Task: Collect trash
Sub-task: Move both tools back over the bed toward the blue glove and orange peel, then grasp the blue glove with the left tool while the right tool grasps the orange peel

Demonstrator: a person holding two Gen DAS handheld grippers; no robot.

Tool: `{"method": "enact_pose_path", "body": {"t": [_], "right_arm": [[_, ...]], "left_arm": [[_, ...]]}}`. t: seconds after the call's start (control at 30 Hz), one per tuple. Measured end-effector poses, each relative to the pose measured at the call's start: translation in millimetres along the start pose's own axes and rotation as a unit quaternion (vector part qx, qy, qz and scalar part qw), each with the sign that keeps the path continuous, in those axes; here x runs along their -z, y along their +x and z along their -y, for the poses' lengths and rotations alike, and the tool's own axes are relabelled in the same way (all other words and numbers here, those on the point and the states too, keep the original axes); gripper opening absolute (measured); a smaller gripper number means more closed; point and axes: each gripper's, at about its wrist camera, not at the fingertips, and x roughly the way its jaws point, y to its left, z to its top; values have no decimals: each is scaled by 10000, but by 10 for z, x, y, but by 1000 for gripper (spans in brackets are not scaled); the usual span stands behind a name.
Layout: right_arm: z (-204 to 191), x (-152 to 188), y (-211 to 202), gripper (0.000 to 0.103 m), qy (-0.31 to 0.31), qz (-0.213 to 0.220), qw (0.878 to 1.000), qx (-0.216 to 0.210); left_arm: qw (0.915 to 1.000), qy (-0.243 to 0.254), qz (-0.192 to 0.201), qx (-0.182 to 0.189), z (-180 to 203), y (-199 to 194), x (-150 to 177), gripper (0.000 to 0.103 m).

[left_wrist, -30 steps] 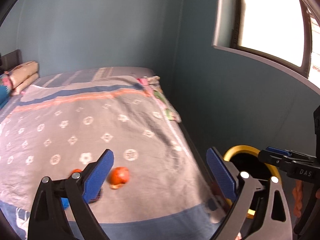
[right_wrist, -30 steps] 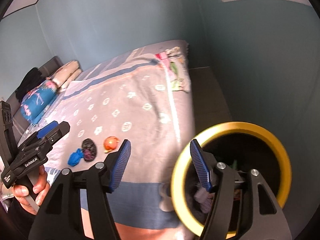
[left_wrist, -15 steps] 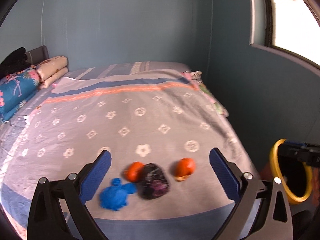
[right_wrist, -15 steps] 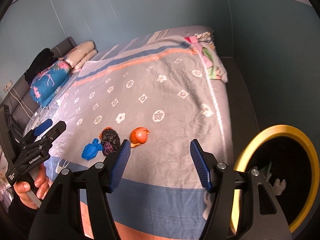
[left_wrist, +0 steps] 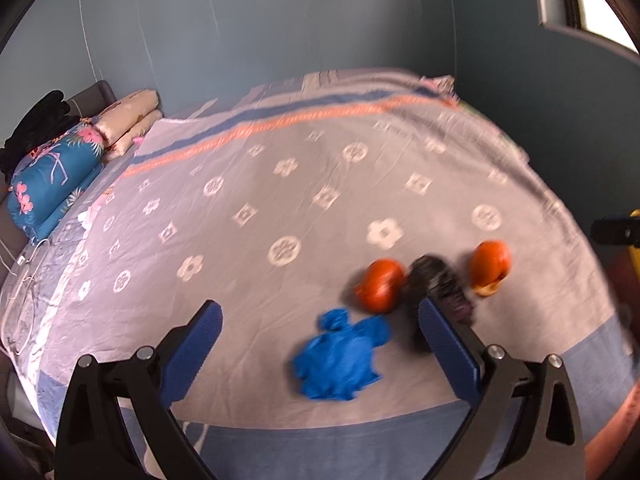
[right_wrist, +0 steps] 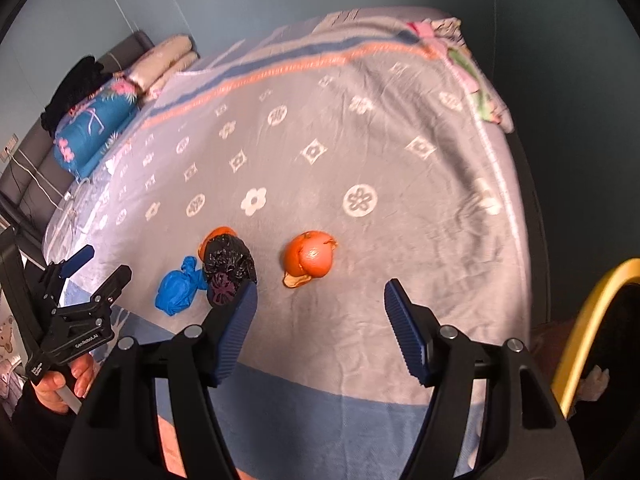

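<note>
The trash lies in a short row near the foot edge of the bed [right_wrist: 400, 128], on the grey flowered blanket: a crumpled blue glove [right_wrist: 176, 286], a knotted black plastic bag [right_wrist: 229, 266] touching it, an orange peel half hidden behind the bag, and a second orange peel [right_wrist: 309, 258] standing apart to the right. That lone peel sits just ahead of the right gripper [right_wrist: 318, 320], almost centred in the gap, and the right gripper's fingers have just been opening with nothing between them. The left gripper [left_wrist: 316, 344] is also spread wide and empty; the blue glove [left_wrist: 338, 354] lies ahead of it, nearer its right finger, while the bag [left_wrist: 436, 284] shows blurred behind that finger's tip. So each hand looks nearest to its own piece: right to the lone peel, left to the glove. The yellow-rimmed bin [right_wrist: 588, 320] stands off the bed's corner on the right, closer to the right hand.
</note>
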Motion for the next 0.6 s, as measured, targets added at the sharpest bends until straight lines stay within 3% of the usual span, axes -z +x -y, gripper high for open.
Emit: {"method": "enact_pose_path", "body": {"t": [0.3, 0.6], "right_arm": [[-166, -102, 750, 63, -46, -508, 9987, 68], [-145, -160, 1240, 63, 73, -684, 9975, 126]], "left_arm": [[9986, -125, -512, 23, -152, 513, 251, 95], [9972, 21, -746, 12, -141, 808, 321, 95]]}}
